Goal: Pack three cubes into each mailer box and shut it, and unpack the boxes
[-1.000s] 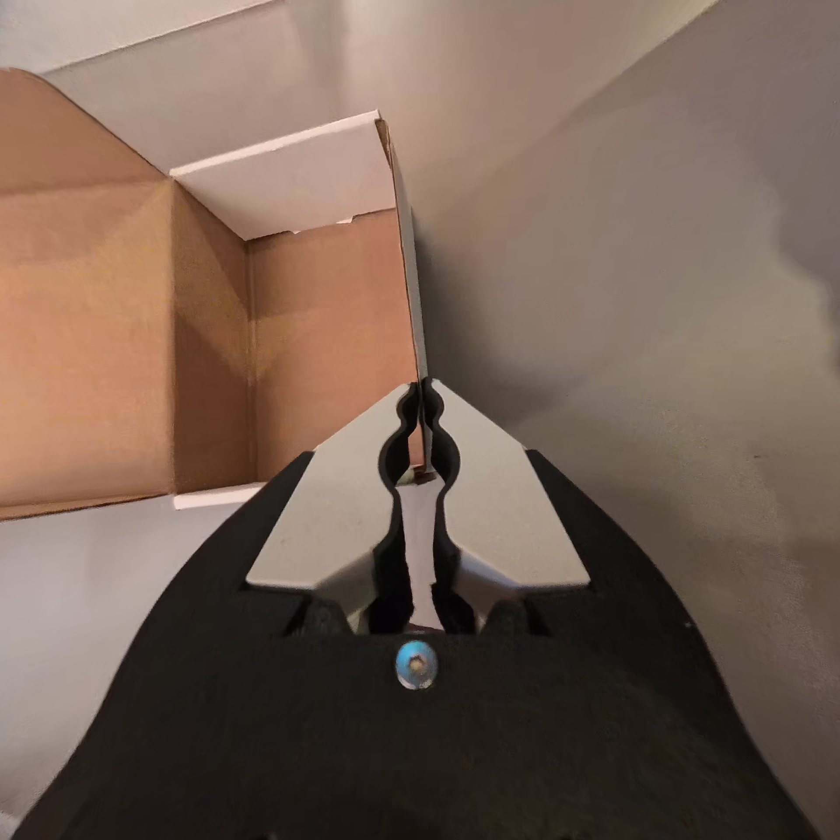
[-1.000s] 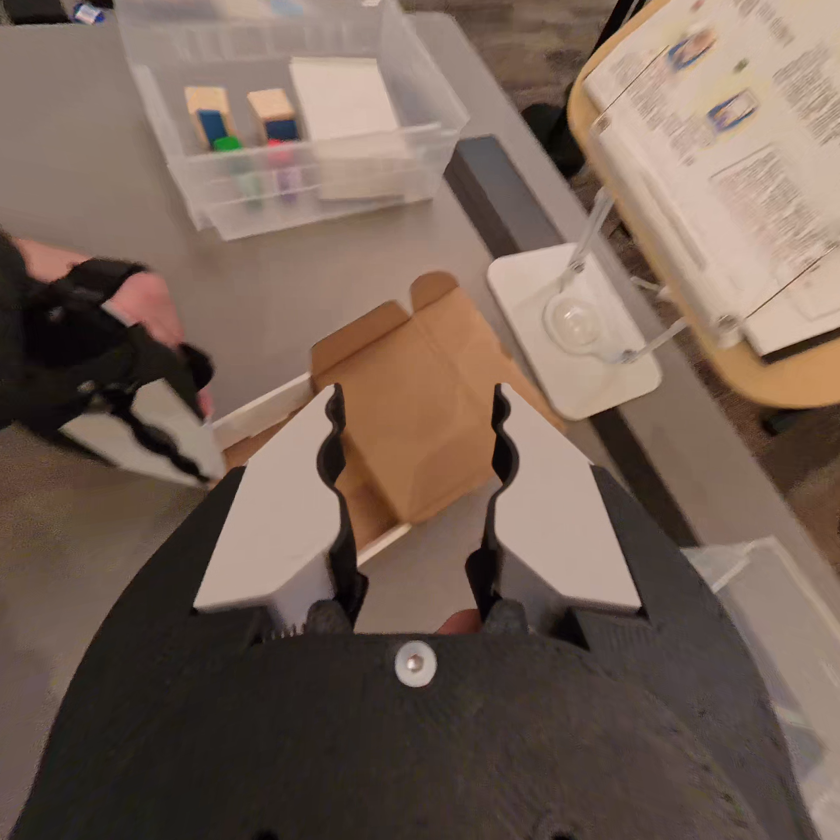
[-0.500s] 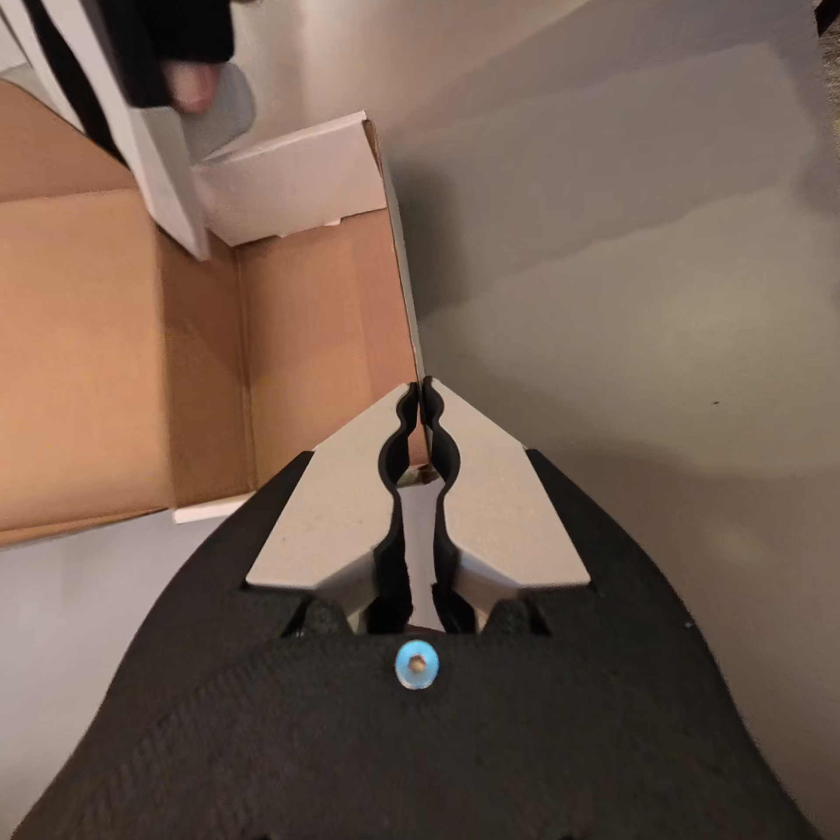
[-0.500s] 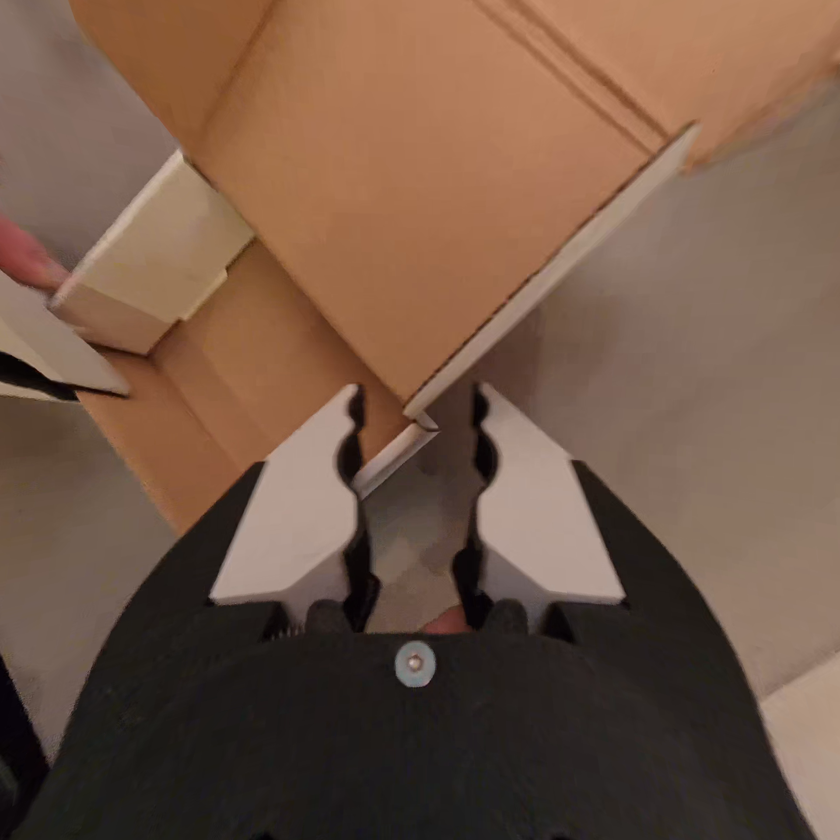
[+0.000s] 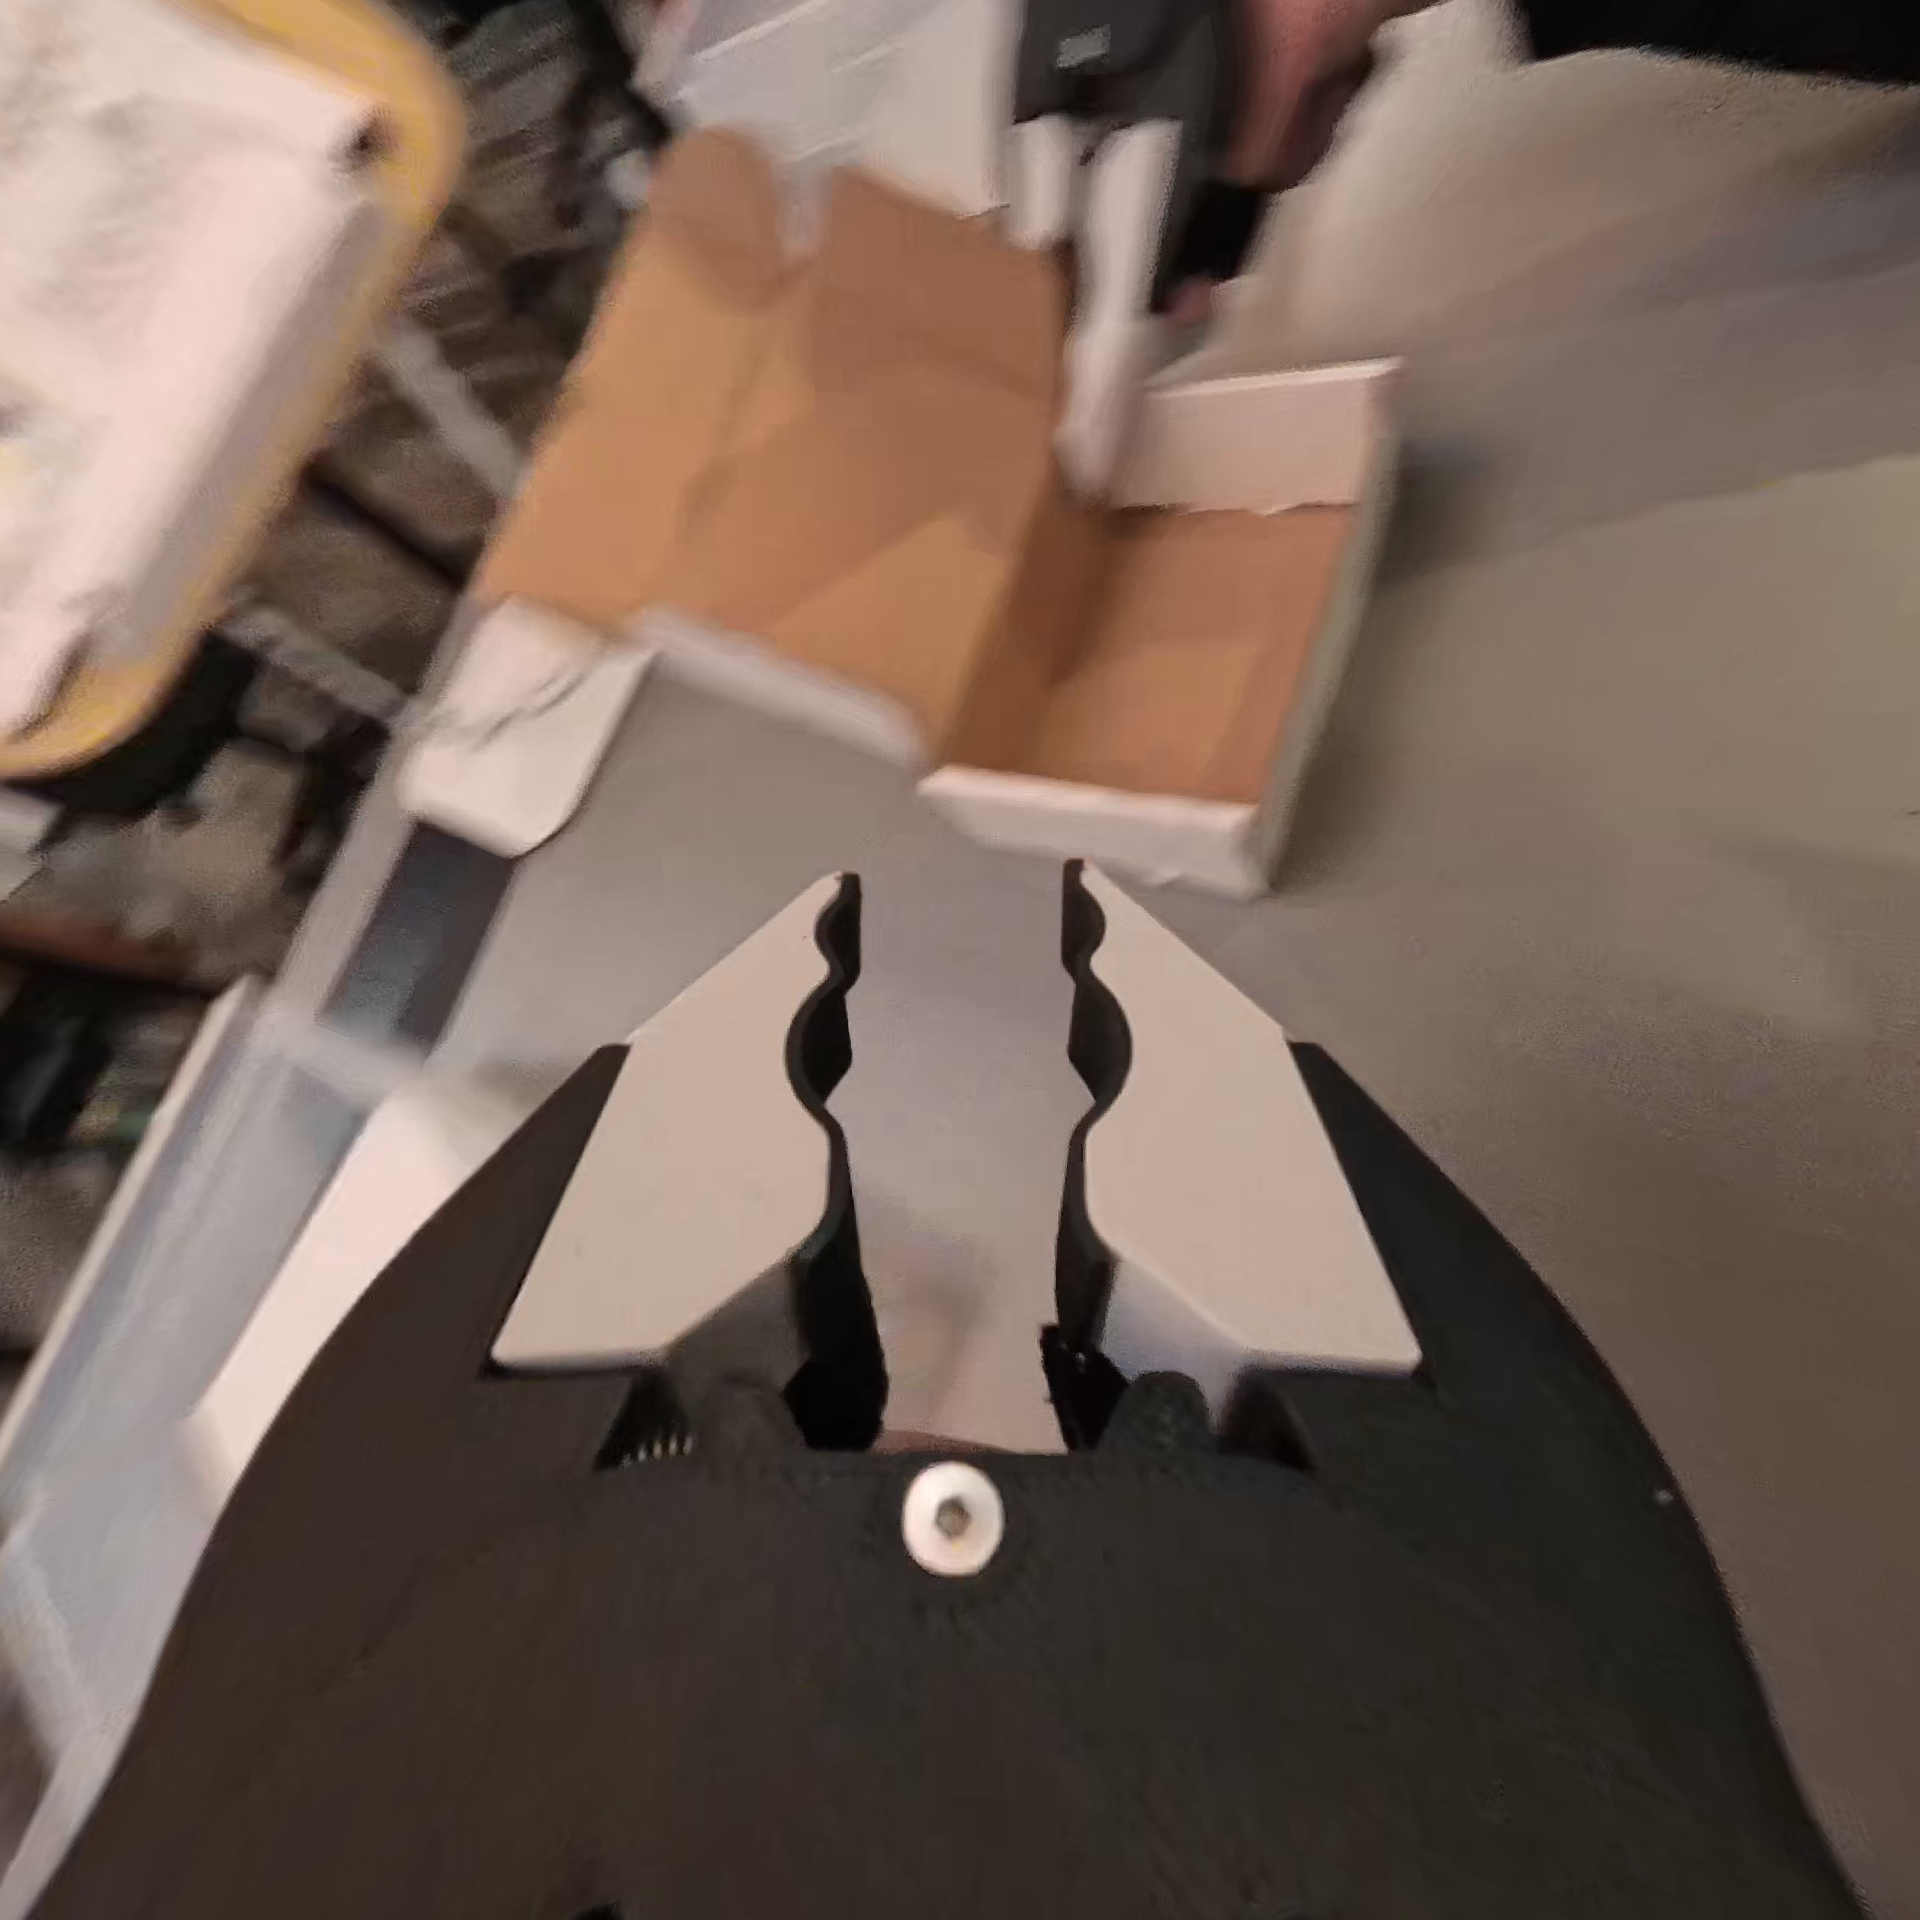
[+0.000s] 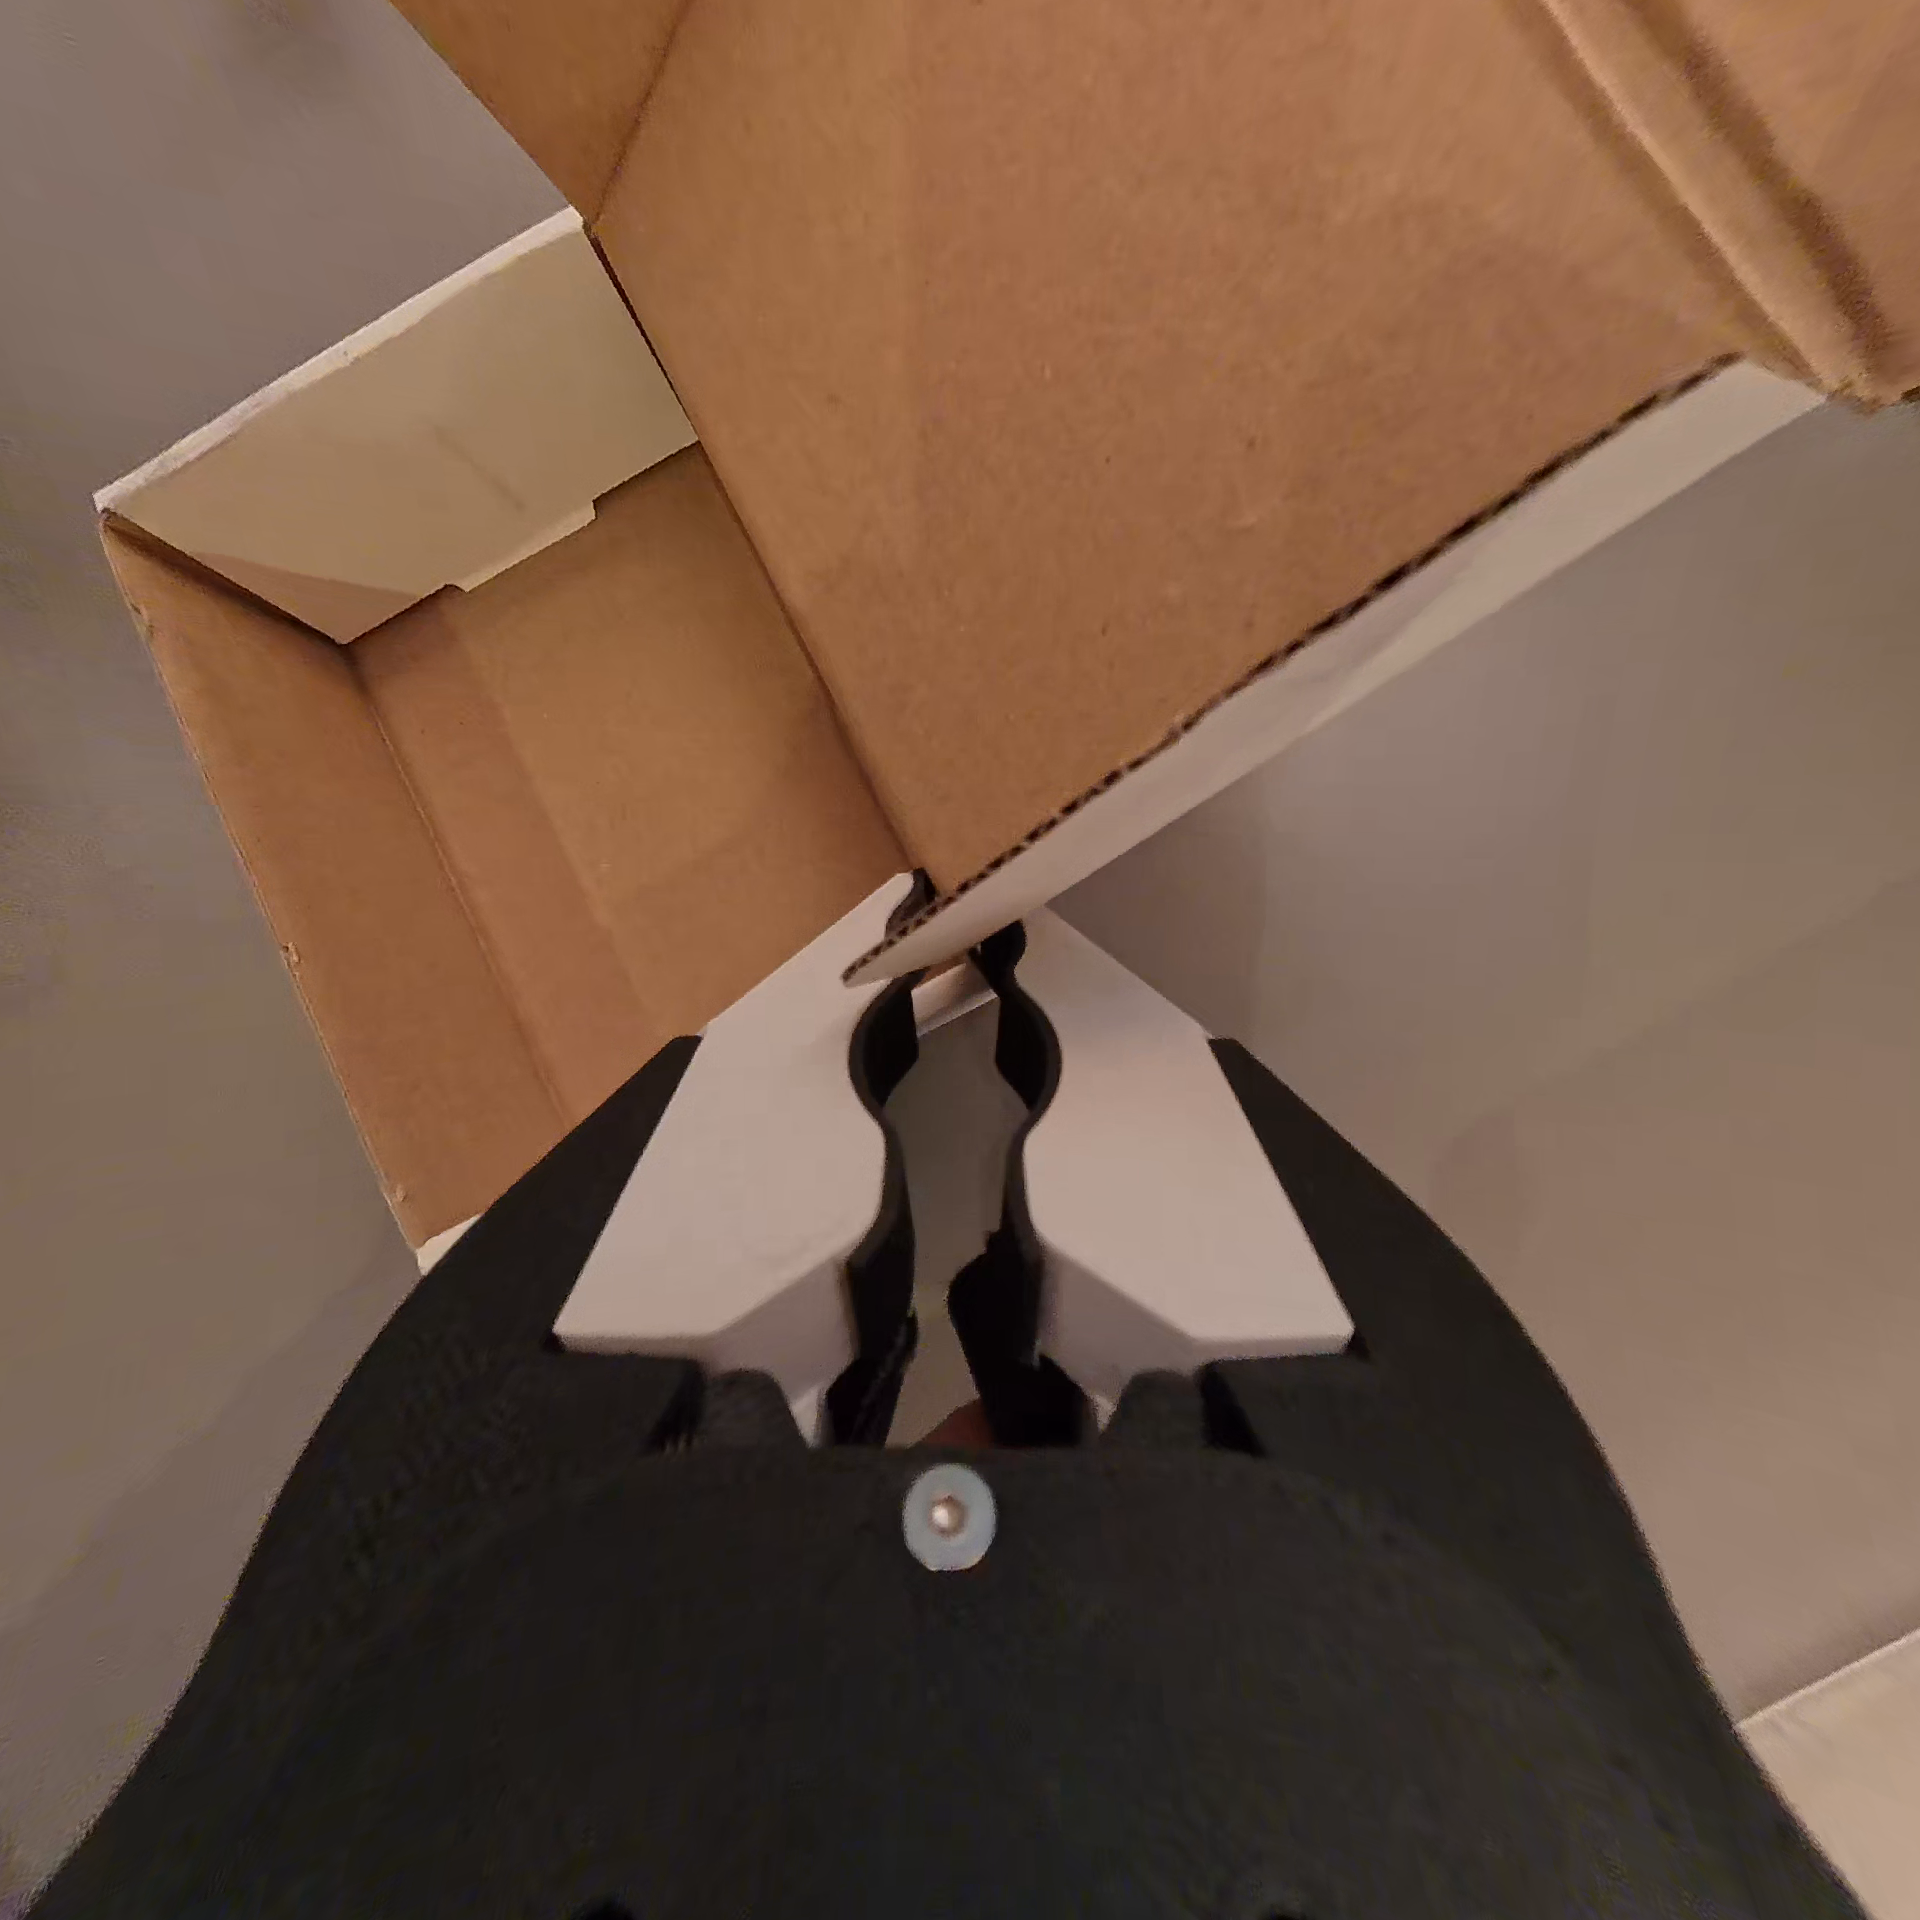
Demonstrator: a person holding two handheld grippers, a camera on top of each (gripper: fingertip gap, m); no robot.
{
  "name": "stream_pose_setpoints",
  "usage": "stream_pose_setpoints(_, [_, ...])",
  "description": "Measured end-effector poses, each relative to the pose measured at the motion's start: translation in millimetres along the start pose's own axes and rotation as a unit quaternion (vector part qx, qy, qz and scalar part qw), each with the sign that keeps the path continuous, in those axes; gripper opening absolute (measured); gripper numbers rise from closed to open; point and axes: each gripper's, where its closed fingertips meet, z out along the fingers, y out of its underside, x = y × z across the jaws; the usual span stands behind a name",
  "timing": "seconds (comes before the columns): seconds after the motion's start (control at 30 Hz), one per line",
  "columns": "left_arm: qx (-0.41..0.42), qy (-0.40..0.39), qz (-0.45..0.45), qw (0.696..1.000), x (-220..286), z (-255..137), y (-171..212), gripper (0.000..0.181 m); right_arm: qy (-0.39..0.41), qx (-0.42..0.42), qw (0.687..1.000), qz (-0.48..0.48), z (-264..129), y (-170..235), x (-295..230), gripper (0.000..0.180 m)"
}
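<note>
An open mailer box (image 5: 1091,831), white outside and brown inside, lies empty on the grey table, its lid (image 5: 831,364) folded back. My left gripper (image 5: 961,894) is open and empty, a short way in front of the box's near wall; this view is blurred. My right gripper (image 6: 956,940) is shut on the box's wall at the corner beside the lid (image 6: 1091,416). The box's bare floor (image 6: 623,779) shows to its left. The right gripper also shows in the left wrist view (image 5: 1107,312), at the box's far side. No cubes are in view.
A yellow-rimmed round table with papers (image 5: 156,312) stands off the table's left edge. A white stand base (image 5: 499,748) sits left of the box. A clear plastic bin (image 5: 156,1247) is at the lower left. Grey tabletop (image 5: 1558,1039) lies to the right.
My left gripper let go of the box wall, opened and drew back with a swing. My right gripper closed its fingers onto the box wall by the lid corner.
</note>
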Motion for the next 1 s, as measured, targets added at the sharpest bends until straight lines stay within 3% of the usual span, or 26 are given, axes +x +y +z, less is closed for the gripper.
stream_pose_setpoints(0.03, [-0.017,-0.041,-0.020,0.999,-27,-15,14,0.037,-0.001,0.001,1.000,-0.001,0,0,0,0.007])
stream_pose_setpoints(0.1, [-0.053,-0.115,-0.076,0.989,-81,-41,48,0.041,-0.006,0.008,1.000,-0.002,1,-1,0,0.006])
stream_pose_setpoints(0.2, [-0.119,-0.156,-0.181,0.964,-139,-56,112,0.044,-0.008,0.013,1.000,-0.003,1,-1,0,0.006])
stream_pose_setpoints(0.43, [-0.291,-0.149,-0.294,0.898,-178,-26,225,0.057,-0.006,0.018,1.000,-0.011,2,-2,-4,0.006])
stream_pose_setpoints(0.53, [-0.350,-0.154,-0.295,0.876,-182,-22,248,0.058,-0.010,0.023,1.000,-0.010,2,-3,-5,0.006])
stream_pose_setpoints(0.63, [-0.358,-0.146,-0.330,0.861,-182,-12,261,0.063,-0.013,0.026,1.000,-0.011,3,-3,-6,0.006])
stream_pose_setpoints(0.77, [-0.359,-0.143,-0.357,0.850,-181,-1,274,0.050,-0.014,0.028,0.999,-0.014,3,-4,-7,0.006])
stream_pose_setpoints(1.0, [-0.332,-0.161,-0.339,0.866,-185,-3,268,0.046,-0.015,0.036,0.999,-0.012,3,-4,-7,0.006])
